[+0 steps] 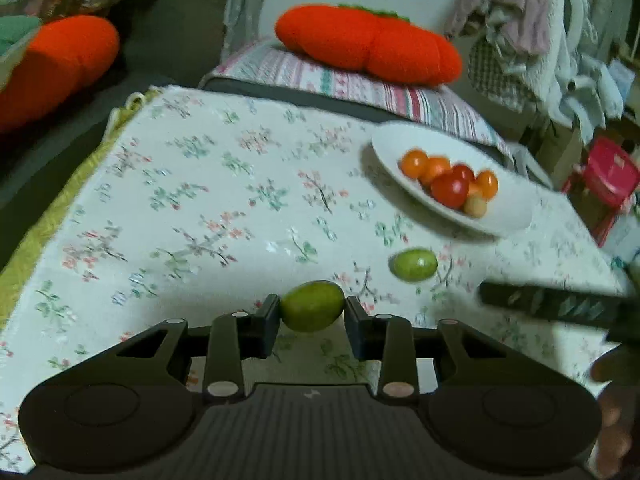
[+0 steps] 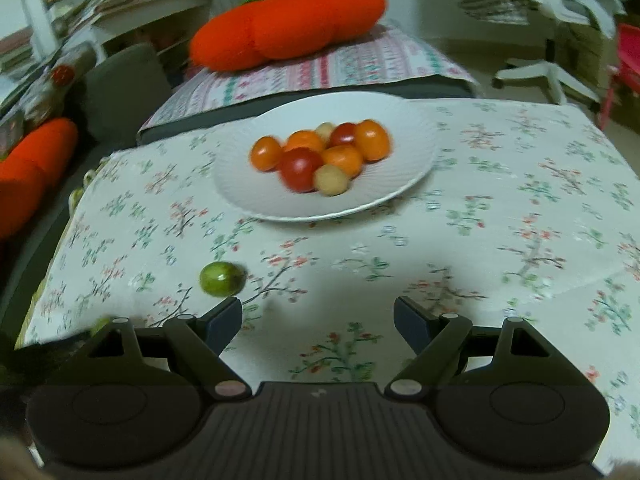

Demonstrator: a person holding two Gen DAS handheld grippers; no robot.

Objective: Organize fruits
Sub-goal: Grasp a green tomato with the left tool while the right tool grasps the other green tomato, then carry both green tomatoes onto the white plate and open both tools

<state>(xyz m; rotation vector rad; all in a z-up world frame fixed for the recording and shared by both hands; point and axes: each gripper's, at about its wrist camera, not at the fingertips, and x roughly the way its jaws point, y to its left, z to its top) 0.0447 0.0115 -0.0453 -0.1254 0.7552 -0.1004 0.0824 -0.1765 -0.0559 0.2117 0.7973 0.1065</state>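
Note:
My left gripper (image 1: 312, 312) is shut on a green tomato (image 1: 312, 306), held just above the floral tablecloth. A second green tomato (image 1: 414, 265) lies loose on the cloth to its right; it also shows in the right wrist view (image 2: 222, 278), just ahead of my right gripper's left finger. A white plate (image 1: 400, 138) at the far right holds several orange, red and pale cherry tomatoes (image 1: 450, 184); in the right wrist view the plate (image 2: 408, 160) and its tomatoes (image 2: 320, 156) lie straight ahead. My right gripper (image 2: 318, 320) is open and empty above the cloth.
The floral tablecloth (image 1: 200, 208) covers the low table. Two orange plush cushions (image 1: 368, 46) (image 1: 52, 64) lie beyond the far and left edges. A red object (image 1: 608, 176) and hanging laundry (image 1: 540, 32) stand at the right. The right gripper's body (image 1: 560, 306) reaches in from the right.

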